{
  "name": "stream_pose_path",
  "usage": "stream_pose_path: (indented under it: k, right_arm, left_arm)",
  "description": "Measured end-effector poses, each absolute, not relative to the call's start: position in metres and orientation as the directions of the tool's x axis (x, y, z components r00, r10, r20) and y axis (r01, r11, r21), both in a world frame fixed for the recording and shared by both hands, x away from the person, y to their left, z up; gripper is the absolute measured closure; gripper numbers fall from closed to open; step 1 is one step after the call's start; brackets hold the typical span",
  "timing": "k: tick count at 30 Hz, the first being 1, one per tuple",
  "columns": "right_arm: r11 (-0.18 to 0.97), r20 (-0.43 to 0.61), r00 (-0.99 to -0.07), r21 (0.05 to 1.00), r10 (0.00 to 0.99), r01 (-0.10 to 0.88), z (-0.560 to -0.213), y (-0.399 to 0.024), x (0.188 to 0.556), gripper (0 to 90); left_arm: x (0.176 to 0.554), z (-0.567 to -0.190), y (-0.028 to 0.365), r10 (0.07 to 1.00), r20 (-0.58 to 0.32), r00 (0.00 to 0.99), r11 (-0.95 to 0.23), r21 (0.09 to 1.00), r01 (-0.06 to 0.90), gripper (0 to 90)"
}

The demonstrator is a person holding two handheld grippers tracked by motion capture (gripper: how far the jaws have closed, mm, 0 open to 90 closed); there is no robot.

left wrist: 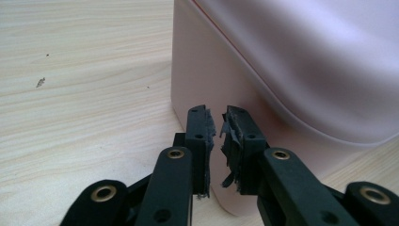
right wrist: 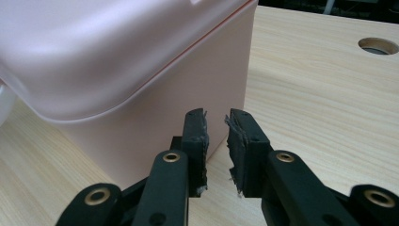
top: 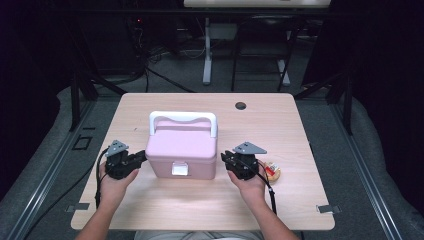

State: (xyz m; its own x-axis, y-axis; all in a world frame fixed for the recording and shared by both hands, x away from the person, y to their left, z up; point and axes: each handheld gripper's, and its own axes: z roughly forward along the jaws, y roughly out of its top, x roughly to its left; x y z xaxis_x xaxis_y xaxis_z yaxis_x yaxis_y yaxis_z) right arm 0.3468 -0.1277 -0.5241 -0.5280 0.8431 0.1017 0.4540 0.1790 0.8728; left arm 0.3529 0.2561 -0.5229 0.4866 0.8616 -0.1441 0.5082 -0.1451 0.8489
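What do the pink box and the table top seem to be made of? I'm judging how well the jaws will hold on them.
The pink box looks like moulded plastic with a smooth satin finish: rounded corners, soft sheen, a thin seam under the lid. The table top looks like pale wood or wood-look laminate, matt, with straight printed-looking grain; which of the two cannot be told.

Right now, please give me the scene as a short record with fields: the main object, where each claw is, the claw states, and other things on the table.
main object: pink box with white handle, lid on, white latch at its front
left claw: at the box's left side wall, jaws nearly together, nothing between them
right claw: at the box's right side wall, jaws nearly together, nothing between them
contact with box: cannot tell
other things: small orange and red item right of the right hand
surface: light wooden table
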Motion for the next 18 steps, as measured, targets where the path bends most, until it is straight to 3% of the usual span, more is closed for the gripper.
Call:
stream_pose_path:
  k: [18]
  right_arm:
    - [0.15, 0.125, -0.52, 0.878, 0.845, 0.455, -0.526, -0.129, 0.351, 76.2]
  left_arm:
    - [0.348, -0.522, 0.243, 0.851, -0.135, 0.508, -0.165, 0.849, 0.502, 82.4]
